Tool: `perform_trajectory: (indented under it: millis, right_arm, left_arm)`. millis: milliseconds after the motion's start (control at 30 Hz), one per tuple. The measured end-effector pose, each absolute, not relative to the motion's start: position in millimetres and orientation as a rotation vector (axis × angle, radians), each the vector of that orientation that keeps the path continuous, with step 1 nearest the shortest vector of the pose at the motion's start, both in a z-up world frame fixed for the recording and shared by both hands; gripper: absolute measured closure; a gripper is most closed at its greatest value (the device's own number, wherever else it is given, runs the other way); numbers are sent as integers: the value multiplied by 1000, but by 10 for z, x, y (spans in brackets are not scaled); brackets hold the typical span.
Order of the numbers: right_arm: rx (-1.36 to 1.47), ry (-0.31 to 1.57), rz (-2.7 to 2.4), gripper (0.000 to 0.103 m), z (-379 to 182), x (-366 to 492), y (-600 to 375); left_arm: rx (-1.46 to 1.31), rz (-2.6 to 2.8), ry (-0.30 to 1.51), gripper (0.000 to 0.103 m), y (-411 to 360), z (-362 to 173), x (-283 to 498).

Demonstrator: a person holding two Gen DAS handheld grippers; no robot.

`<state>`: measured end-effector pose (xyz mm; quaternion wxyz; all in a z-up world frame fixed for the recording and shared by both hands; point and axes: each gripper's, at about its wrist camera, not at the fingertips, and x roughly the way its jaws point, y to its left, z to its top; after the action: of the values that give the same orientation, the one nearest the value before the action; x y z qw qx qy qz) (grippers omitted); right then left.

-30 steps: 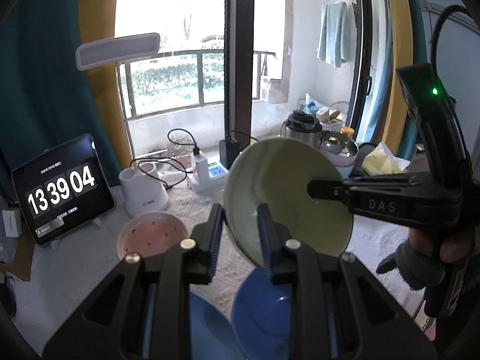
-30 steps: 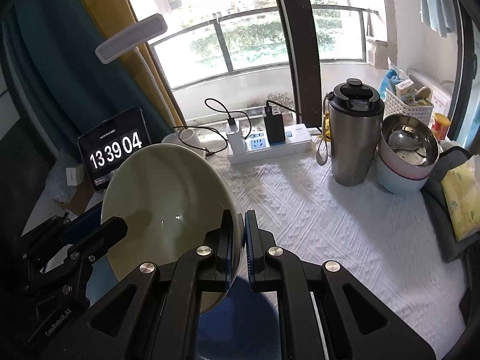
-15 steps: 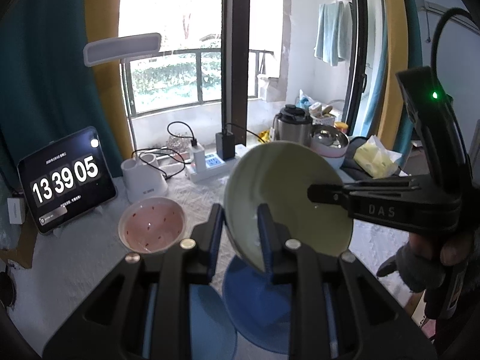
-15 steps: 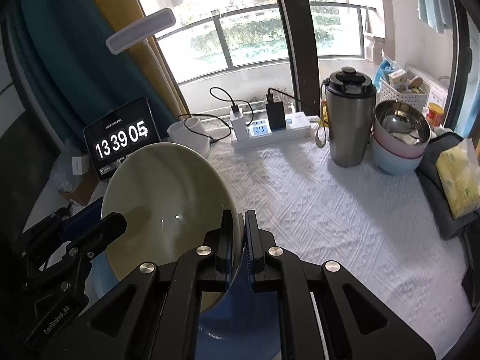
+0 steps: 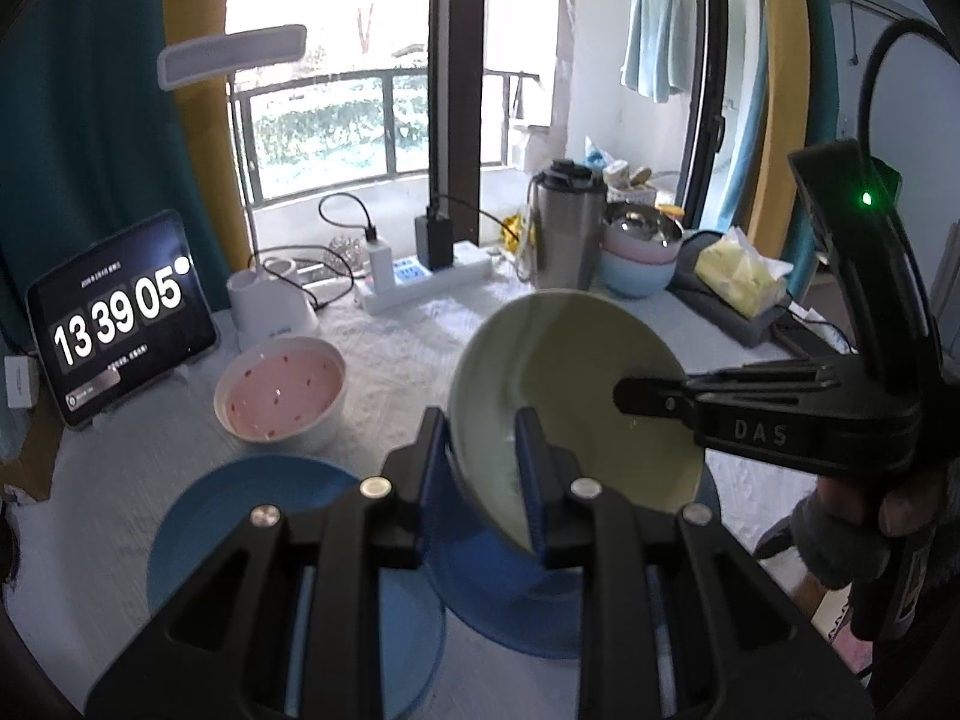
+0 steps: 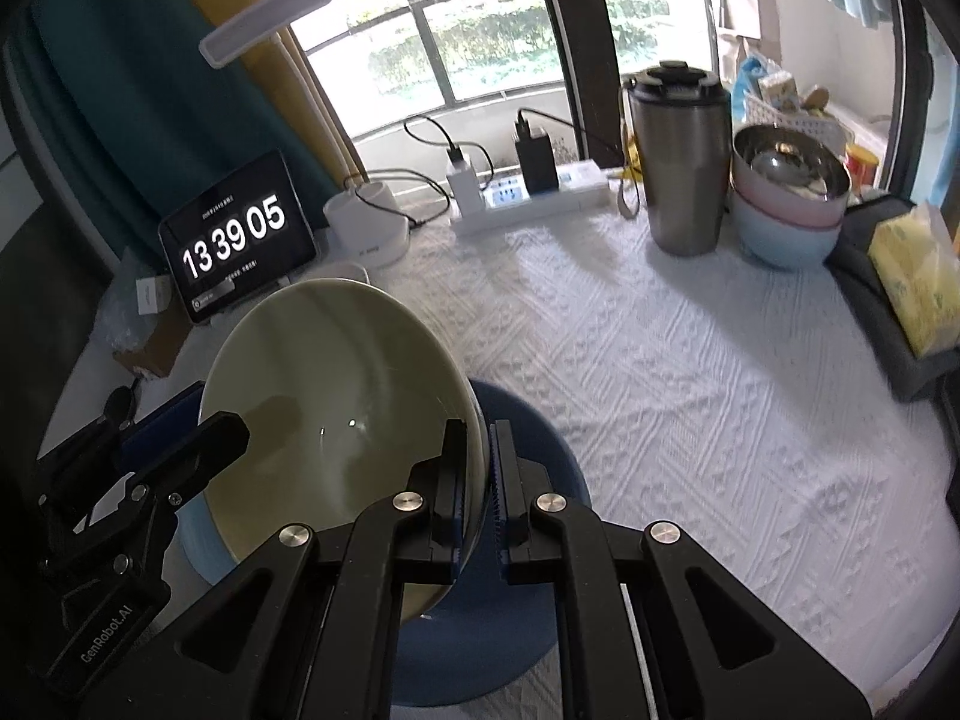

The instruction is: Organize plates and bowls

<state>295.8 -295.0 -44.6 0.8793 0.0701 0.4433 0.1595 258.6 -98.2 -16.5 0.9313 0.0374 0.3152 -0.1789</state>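
The white woven-cloth tabletop [image 6: 660,396] carries everything, and the relation that matters sits at its near edge: the pale green ceramic bowl [image 5: 570,396] hangs tilted in the air directly over the dark blue round plate [image 6: 540,456], not touching it, mouth turned up and toward the left side. A second, lighter blue round plate [image 5: 240,516] lies flat just beside the first, to its left, and the pink-lined white bowl with red specks [image 5: 279,390] stands a little further back on that side. At the far right a stack of pink and light blue bowls topped by a steel one [image 6: 786,204] sits well apart beside the steel tumbler [image 6: 675,162].

The right tongs [image 6: 477,480] are clamped on the green bowl's right rim, pads pressed to the wall. The left tongs [image 5: 480,450] straddle the opposite rim with a clear gap on the outer side, so they look slack rather than gripping. The right tongs therefore carry the load, and the drop to the dark blue plate is straight down.

Against the frames from a second ago, the clock tablet [image 5: 120,324] reads 13 39 05 rather than 04, more tabletop shows, and both blue plates appear fuller beneath the bowl.
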Motion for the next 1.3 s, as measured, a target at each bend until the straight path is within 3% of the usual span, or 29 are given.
perform_trajectory:
  millis: [533, 1300]
  right_arm:
    - [143, 1031, 328, 94, -802, 2876, -2969]
    - [122, 1073, 330, 91, -863, 2857, -2968]
  left_arm:
    - [101, -364, 731, 79, -1062, -468, 2525]
    - [129, -373, 758, 79, -1099, -525, 2498]
